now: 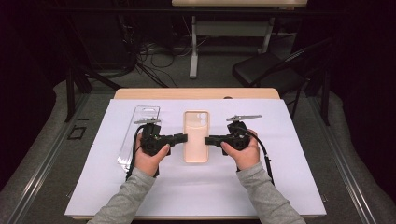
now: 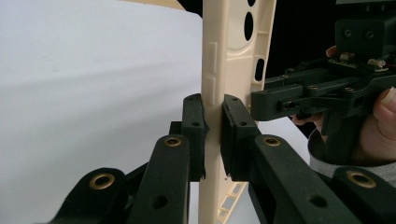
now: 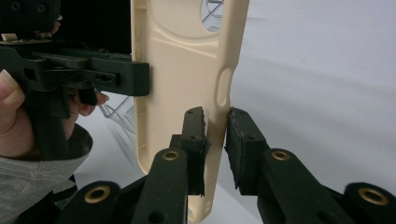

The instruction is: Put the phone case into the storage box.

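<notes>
A beige phone case [image 1: 195, 135] lies flat, inner side up, in the middle of the white sheet [image 1: 196, 191]. My left gripper [image 1: 184, 138] comes in from the left, and its pads [image 2: 194, 126] are shut on the case's left side wall [image 2: 212, 70]. My right gripper [image 1: 208, 139] comes in from the right, straddling the right side wall [image 3: 219, 93]. Its jaws are nearly closed; one pad [image 3: 194, 135] is against the wall and the other stands a sliver off. Each gripper view shows the other gripper across the case [image 3: 182, 84].
A clear plastic packaging tray [image 1: 139, 135] lies just left of my left hand. The sheet covers a wooden table [image 1: 196, 93]. Beyond the table are a black chair [image 1: 271, 70], a desk frame and cables on the floor.
</notes>
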